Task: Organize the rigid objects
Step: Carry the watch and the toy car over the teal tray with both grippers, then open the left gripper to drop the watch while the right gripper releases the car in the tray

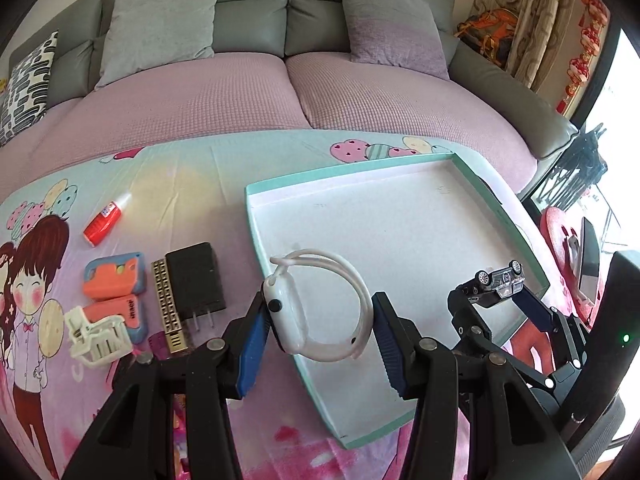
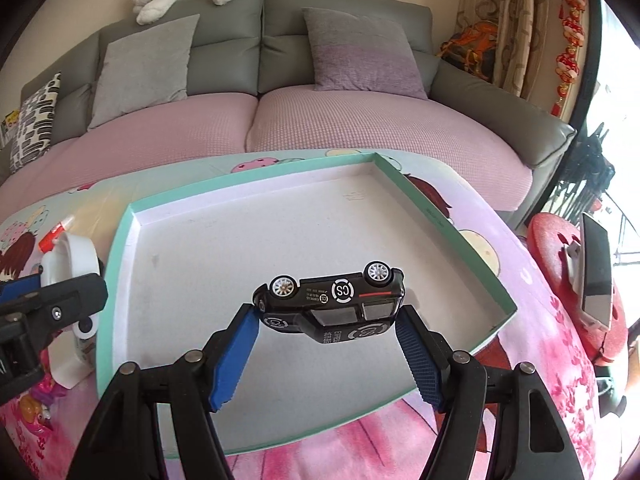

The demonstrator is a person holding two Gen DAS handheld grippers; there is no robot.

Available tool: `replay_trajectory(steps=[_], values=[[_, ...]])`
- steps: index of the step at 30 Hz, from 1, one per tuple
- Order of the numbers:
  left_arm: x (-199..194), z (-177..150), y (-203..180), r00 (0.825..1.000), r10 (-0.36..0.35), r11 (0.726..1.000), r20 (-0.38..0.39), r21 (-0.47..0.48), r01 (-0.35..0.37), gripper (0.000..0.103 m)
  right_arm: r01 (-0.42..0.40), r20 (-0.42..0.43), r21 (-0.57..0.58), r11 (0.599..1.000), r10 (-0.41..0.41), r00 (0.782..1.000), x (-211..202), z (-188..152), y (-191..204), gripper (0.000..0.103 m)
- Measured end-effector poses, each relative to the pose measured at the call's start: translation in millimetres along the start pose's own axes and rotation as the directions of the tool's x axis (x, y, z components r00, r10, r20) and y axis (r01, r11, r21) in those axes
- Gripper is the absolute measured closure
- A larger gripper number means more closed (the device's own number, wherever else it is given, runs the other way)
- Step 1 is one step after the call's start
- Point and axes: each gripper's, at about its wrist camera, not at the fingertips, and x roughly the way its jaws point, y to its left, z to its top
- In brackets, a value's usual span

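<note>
A white smartwatch with a looped white strap sits between the blue pads of my left gripper, which is shut on it over the near left part of the tray. The tray is a shallow white box lid with a mint rim, lying on the cartoon cloth. My right gripper is shut on a black toy car, held by its ends with the wheels turned upward, above the tray. In the left wrist view the right gripper and car hang over the tray's right side. The left gripper and watch show at the right wrist view's left edge.
Left of the tray lie a red glue bottle, two orange-and-blue cases, a black charger, a gold perforated bar and a white clip. A sofa stands behind. A red stool with a phone is at right.
</note>
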Motion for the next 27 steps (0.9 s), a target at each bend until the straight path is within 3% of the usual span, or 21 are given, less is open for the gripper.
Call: replay_trajectory(steps=[11,19,24,26,27], values=[[24,-4,-21,0.997,-0.073,0.997,-0.014,0.017,0.073,0.050,0.028,-0.049,0.066,0.997,-0.025,0.998,9,-2,-14,0.029],[18,-6,-4,0.999,-0.045,0.999,-0.008,-0.022,0.045,0.036,0.010,-0.056,0.035,0.999,-0.008,0.998,13,-2,-4,0.029],[8,-7,14,1.000,-0.012,0.998,0.010,-0.055,0.013,0.034,0.003,-0.056,0.010,1.000,-0.002,0.998,14,-2,0,0.027],[6,-8,22,1.000,0.007,0.997,0.013,-0.072,-0.006,0.029,-0.004,-0.050,0.008,1.000,0.004,0.999,14,-3,2,0.018],[5,-8,27,1.000,0.017,0.997,0.015,-0.082,-0.016,0.018,-0.011,-0.048,0.010,1.000,0.012,0.999,13,-3,2,0.016]])
